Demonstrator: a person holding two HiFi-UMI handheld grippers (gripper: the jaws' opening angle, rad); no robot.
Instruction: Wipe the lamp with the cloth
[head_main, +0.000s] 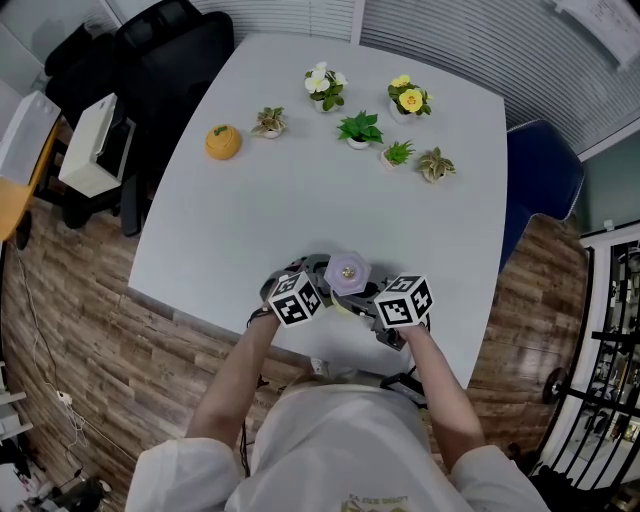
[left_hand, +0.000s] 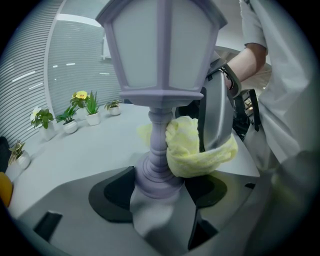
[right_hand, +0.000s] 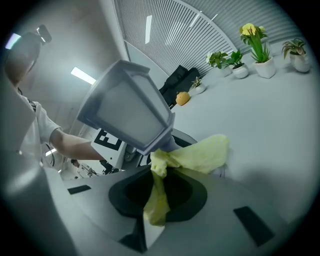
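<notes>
1. Clamping one lilac lantern-style lamp (left_hand: 160, 65) by its foot with the left tongs (left_hand: 159, 196), both jaws clenched against the base, the stem rising upright between them.
2. Pinching one yellow cloth (left_hand: 192, 150) in the right tongs (right_hand: 157, 195), jaws clenched on a fold of it, the rest bunching against the lamp's stem just under the lantern head.
3. Holding both tongs side by side at the near edge of one pale grey counter (head_main: 300, 210), with the lamp between them, seen from above in the head view.
4. Working well apart from six small potted plants (head_main: 360, 129) at the counter's far side: one with white flowers, one with yellow flowers, four leafy.
5. Working equally far from one orange pumpkin-shaped ornament (head_main: 223, 142), lying to the left of the plants.
6. Standing between one black chair (head_main: 170, 60) at the far left of the counter and one blue chair (head_main: 540, 170) at its right.
</notes>
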